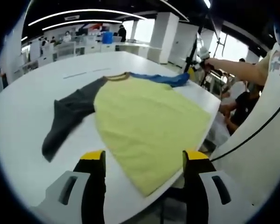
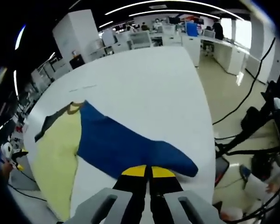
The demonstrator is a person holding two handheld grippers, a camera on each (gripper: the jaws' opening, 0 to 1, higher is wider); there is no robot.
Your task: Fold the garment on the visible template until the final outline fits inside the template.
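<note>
a raglan t-shirt (image 1: 149, 121) lies spread flat on a large white table (image 1: 32, 107), its yellow body reaching to the table's near edge in the left gripper view. its dark grey sleeve (image 1: 67, 116) stretches out to the left of the body in that view, and its blue sleeve (image 1: 165, 78) runs off from the brown-trimmed collar (image 1: 117, 76) toward the far right edge of the table. the left gripper (image 1: 143, 161) hangs just short of the shirt's hem with its yellow-tipped black jaws set wide apart, nothing between them, the hem and table edge showing in the gap. in the right gripper view the blue sleeve (image 2: 126, 144) extends across the white table (image 2: 144, 79) toward the camera, with the yellow body (image 2: 56, 158) to its left and a bit of the grey sleeve (image 2: 45, 127) beyond. the right gripper (image 2: 148, 171) sits at the cuff end of the blue sleeve with its yellow tips pressed together; whether cloth is pinched between them cannot be told, as the jaws cover the spot. no template outline can be made out on the table. black cables (image 2: 252, 93) trail over the floor to the right of the table, and desks (image 2: 177, 35) stand in the open office behind.
</note>
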